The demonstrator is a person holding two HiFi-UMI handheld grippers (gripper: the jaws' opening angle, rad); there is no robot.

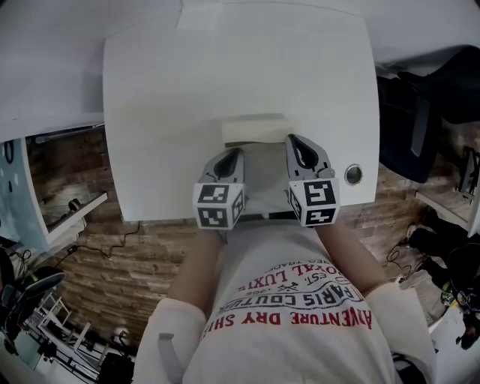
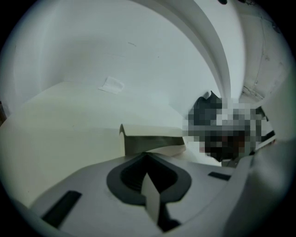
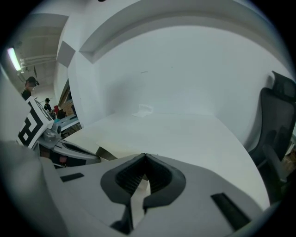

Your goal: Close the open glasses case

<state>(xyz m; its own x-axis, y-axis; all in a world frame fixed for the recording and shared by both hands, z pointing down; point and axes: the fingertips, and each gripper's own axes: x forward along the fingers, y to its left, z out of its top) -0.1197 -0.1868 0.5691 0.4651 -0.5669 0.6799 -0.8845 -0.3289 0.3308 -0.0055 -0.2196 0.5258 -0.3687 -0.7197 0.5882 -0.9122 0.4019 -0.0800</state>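
Note:
A cream glasses case [image 1: 255,129] lies on the white table [image 1: 165,112], a little in from its near edge. In the left gripper view the glasses case [image 2: 150,131] shows a flat top, a shadowed side and a low flap at its right. My left gripper [image 1: 234,153] sits just short of the case's near left corner, jaws together and empty. My right gripper [image 1: 294,140] rests beside the case's near right end, also shut on nothing. In their own views the left gripper [image 2: 147,155] and the right gripper [image 3: 144,156] have tips that meet. The case's corner [image 3: 102,152] peeks out at the left.
A round grommet [image 1: 353,174] is set in the table at the near right. A black chair [image 1: 420,112] stands off the right edge. A pale patch of tape [image 1: 196,13] marks the far edge. A wall rises behind the table.

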